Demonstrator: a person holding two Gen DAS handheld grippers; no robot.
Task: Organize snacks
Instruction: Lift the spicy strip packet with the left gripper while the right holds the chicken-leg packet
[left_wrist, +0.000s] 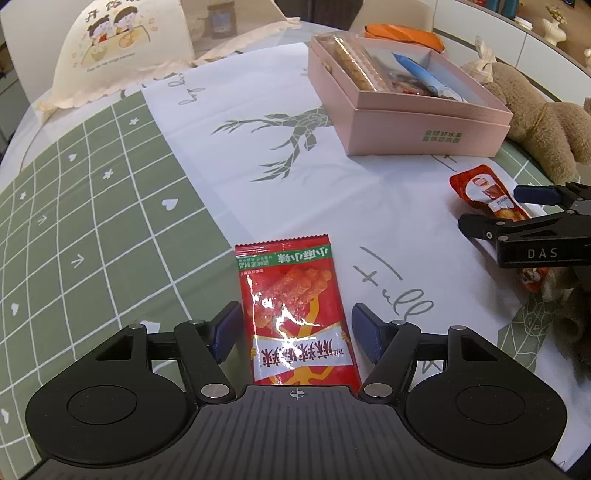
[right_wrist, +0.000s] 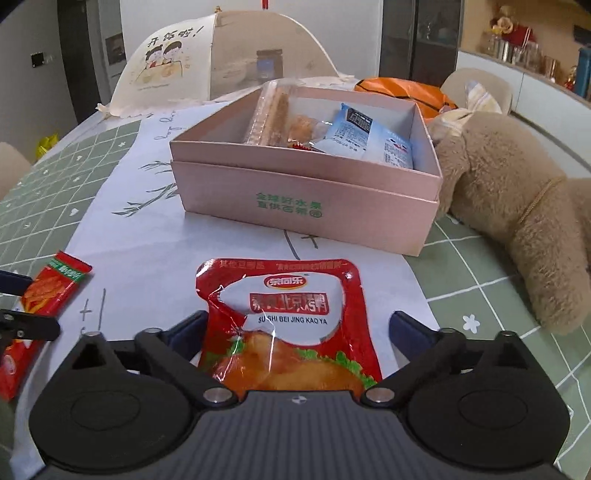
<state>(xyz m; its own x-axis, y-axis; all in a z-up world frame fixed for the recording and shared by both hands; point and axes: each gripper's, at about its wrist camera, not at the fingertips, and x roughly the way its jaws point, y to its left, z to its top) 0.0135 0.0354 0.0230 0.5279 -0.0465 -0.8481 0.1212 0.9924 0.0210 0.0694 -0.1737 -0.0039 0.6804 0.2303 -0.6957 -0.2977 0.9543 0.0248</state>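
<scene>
A red spicy-strip packet (left_wrist: 295, 314) lies flat on the tablecloth between the open fingers of my left gripper (left_wrist: 297, 332); the blue pads stand apart from its edges. It also shows in the right wrist view (right_wrist: 48, 295). A red roast-duck packet (right_wrist: 288, 325) lies between the open fingers of my right gripper (right_wrist: 299, 332), and shows in the left wrist view (left_wrist: 487, 199) with the right gripper (left_wrist: 491, 212) around it. An open pink box (left_wrist: 424, 122) (right_wrist: 295, 210) holds several snacks further back.
A tan plush toy (right_wrist: 517, 206) lies right of the box. A mesh food cover (right_wrist: 221, 62) stands at the back left. An orange bag (right_wrist: 406, 92) sits behind the box. The tablecloth (left_wrist: 92, 221) is green grid and white.
</scene>
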